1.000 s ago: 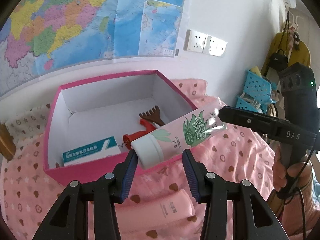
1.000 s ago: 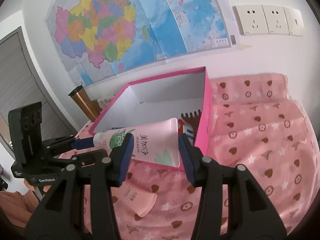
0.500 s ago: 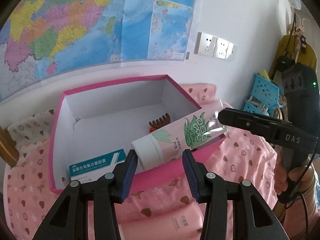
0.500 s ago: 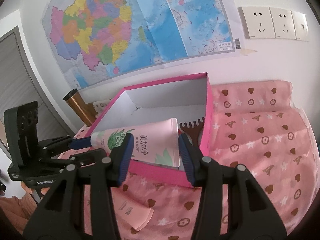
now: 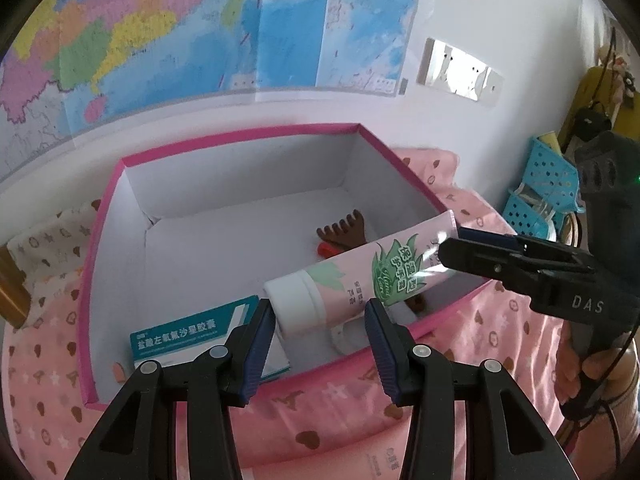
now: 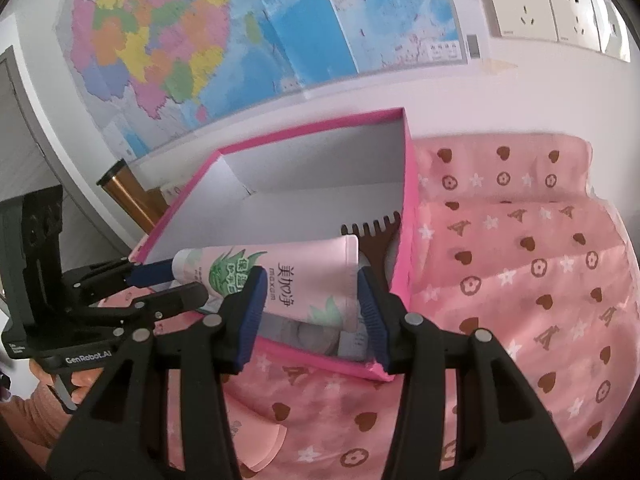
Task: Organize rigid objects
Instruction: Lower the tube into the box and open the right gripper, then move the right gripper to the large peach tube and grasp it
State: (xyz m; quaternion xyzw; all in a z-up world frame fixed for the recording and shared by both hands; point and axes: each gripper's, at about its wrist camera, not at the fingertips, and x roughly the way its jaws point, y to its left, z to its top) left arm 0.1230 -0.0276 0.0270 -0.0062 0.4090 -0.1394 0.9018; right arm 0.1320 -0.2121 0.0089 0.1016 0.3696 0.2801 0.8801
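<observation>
A pink hand-cream tube [image 5: 352,284] with a white cap and green leaf print hangs over the open pink box [image 5: 240,136]. My left gripper [image 5: 320,326] is shut on its cap end. My right gripper [image 6: 310,300] is shut on its flat crimped end [image 6: 316,276]. The right gripper also shows in the left wrist view [image 5: 480,248], and the left gripper shows in the right wrist view [image 6: 160,280]. Inside the box lie a teal-and-white medicine carton [image 5: 192,332], a brown comb [image 5: 344,232] and a red item [image 5: 324,249], partly hidden by the tube.
The box stands on a pink heart-print cloth [image 6: 520,280] against a white wall with a map [image 5: 200,20] and sockets [image 6: 548,12]. Another pink tube [image 6: 260,440] lies on the cloth before the box. Blue baskets [image 5: 544,184] stand at the right, a brown post [image 6: 128,192] at the left.
Both grippers have carried the tube forward and up, from over the box's front wall to above its inside. The grips have not changed.
</observation>
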